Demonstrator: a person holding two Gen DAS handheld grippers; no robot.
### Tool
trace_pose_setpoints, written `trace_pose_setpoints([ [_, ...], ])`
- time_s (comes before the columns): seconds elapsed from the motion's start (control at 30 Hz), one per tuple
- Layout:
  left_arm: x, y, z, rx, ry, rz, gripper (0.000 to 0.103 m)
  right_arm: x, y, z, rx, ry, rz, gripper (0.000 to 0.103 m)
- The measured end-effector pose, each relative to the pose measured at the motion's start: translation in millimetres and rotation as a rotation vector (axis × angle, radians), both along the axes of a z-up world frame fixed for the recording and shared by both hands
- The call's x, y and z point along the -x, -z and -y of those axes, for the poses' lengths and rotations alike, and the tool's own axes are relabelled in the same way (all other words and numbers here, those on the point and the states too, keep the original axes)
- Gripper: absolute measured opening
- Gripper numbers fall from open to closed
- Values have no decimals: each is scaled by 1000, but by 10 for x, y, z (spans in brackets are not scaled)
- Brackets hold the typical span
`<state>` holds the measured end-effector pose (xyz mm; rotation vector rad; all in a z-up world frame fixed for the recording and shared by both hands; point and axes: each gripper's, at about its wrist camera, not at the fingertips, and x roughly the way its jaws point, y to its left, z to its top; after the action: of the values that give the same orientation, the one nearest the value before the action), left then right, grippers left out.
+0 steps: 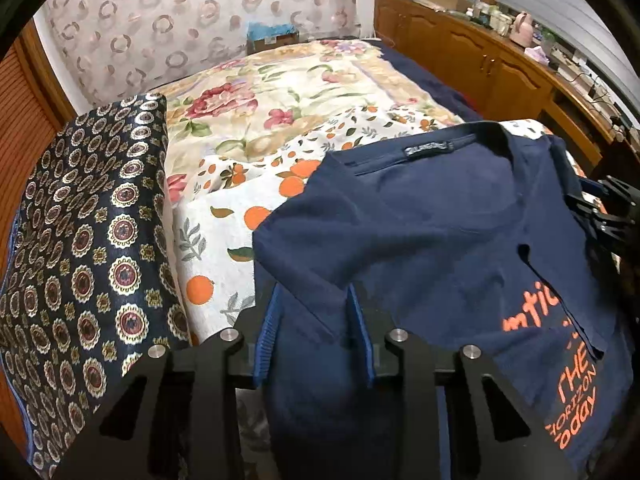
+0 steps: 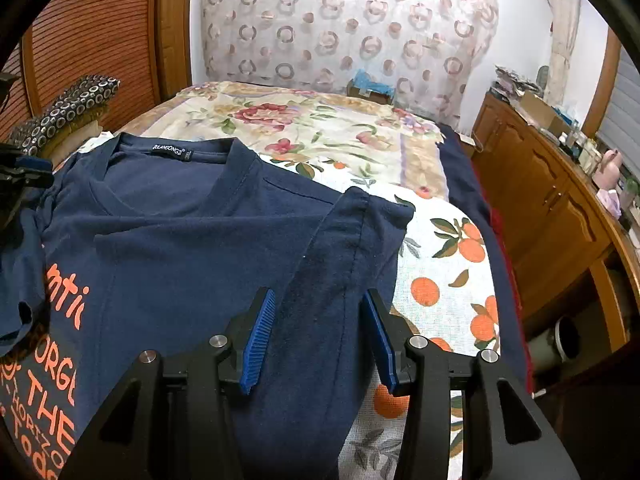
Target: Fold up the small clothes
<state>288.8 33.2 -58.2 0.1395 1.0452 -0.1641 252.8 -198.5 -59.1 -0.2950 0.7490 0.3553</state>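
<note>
The bed gives you room ahead: the floral bedspread (image 1: 280,92) runs clear to the patterned curtain (image 2: 340,20), and the orange-print sheet (image 1: 224,240) lies bare on both sides of the shirt. To your left the dark medallion-print cushion (image 1: 88,220) crowds the bed edge; to your right the wooden cabinet (image 2: 560,208) runs along the bed's far side, with a dark blanket edge (image 2: 472,200) between.

The navy T-shirt (image 2: 192,232) lies flat on the sheet, its long axis running away from you, collar and neck label (image 2: 172,152) pointing toward the curtain, the orange lettering nearer you.

Your left gripper (image 1: 316,328) sits over the shirt's left sleeve; the sleeve cloth fills the gap between the blue pads (image 1: 362,336) and the pads appear to press on it, so it is pinching the sleeve. Your right gripper (image 2: 320,336) straddles the right sleeve near the shirt's right edge; its ribbed blue pads (image 2: 258,340) stand partly spread with the cloth lying between them, and whether they bite on it you cannot tell. In the right wrist view the left gripper shows at the left edge, against the shirt's shoulder.
</note>
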Motion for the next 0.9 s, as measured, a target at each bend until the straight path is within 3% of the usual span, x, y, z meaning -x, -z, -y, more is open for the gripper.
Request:
trace_pose_setpoints([
  [0.27, -109, 138, 87, -34, 10, -39, 35, -18, 5, 33, -9, -4, -6, 47],
  [0.33, -112, 123, 90, -37, 24, -34, 8, -20, 0, 50, -9, -4, -6, 47],
  [0.4, -87, 37, 68, -16, 31, -6, 6, -20, 1, 47, -9, -4, -6, 47],
  [0.5, -63, -250, -85, 40, -20, 80, 4, -20, 2, 50, -8, -4, -5, 47],
  [0.6, -81, -401, -185, 18, -56, 131, 4, -21, 4, 48, -9, -4, -6, 47],
  [0.77, -89, -384, -158, 3, -40, 115, 4, -21, 5, 48, -10, -4, -6, 47],
  [0.87, -191, -236, -77, -22, -24, 62, 5, -21, 7, 49, -8, -3, -5, 48],
  [0.9, -207, -192, -77, -31, -18, 46, 15, -22, 8, 53, -7, -4, -4, 48],
])
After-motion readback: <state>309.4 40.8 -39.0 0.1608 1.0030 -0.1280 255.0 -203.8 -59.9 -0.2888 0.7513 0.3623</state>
